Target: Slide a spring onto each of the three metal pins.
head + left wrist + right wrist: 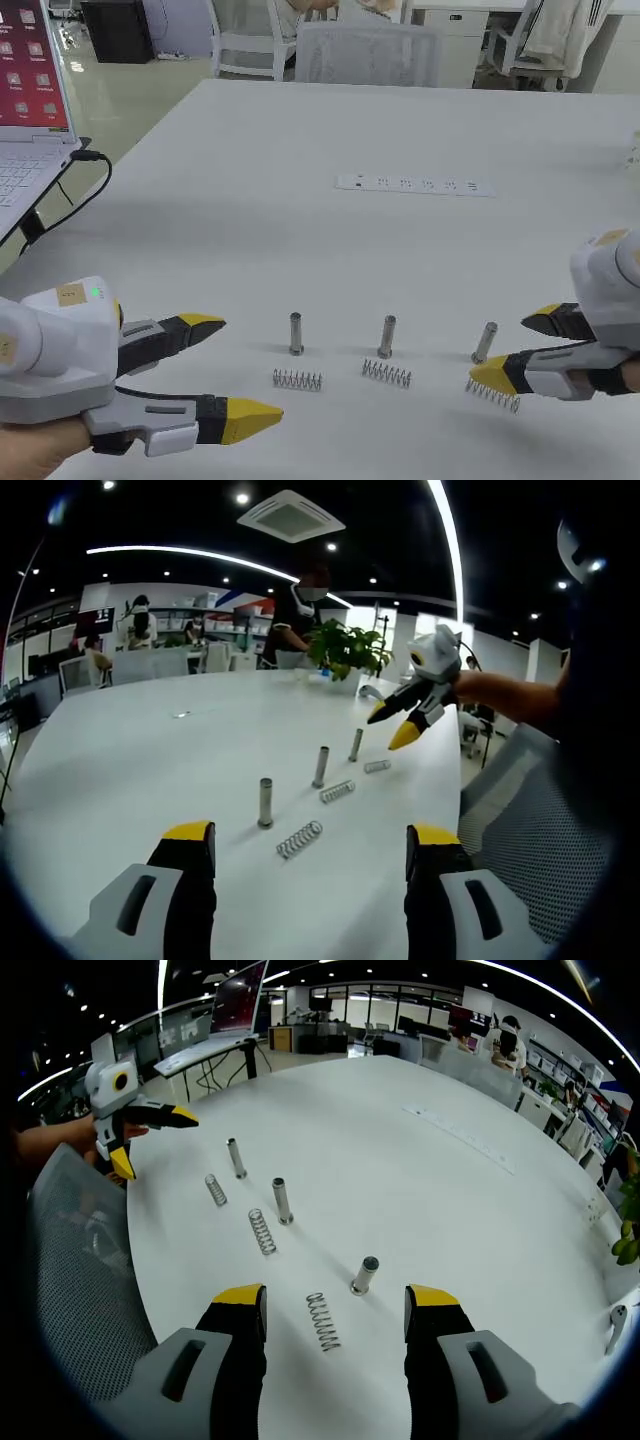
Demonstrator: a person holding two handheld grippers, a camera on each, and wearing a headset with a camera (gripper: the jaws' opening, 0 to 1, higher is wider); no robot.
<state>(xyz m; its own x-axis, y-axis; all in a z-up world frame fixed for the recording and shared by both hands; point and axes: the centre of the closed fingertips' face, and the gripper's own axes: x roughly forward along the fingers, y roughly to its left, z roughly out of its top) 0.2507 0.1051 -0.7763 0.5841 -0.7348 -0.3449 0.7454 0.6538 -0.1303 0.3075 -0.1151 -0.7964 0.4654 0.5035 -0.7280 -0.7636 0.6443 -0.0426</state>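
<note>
Three short metal pins stand upright in a row on the white table: left pin (296,333), middle pin (387,336), right pin (485,342). A loose spring lies in front of each: left spring (297,380), middle spring (386,374), right spring (494,395). My left gripper (238,370) is open at the lower left, short of the left pin (265,802) and left spring (299,839). My right gripper (515,348) is open at the right, its jaws either side of the right pin (365,1275) and right spring (323,1321), touching neither.
A white power strip (414,185) lies mid-table beyond the pins. A laptop (30,110) with a black cable (95,190) sits at the far left. Chairs (365,52) stand behind the table's far edge. A potted plant (345,650) is at one table end.
</note>
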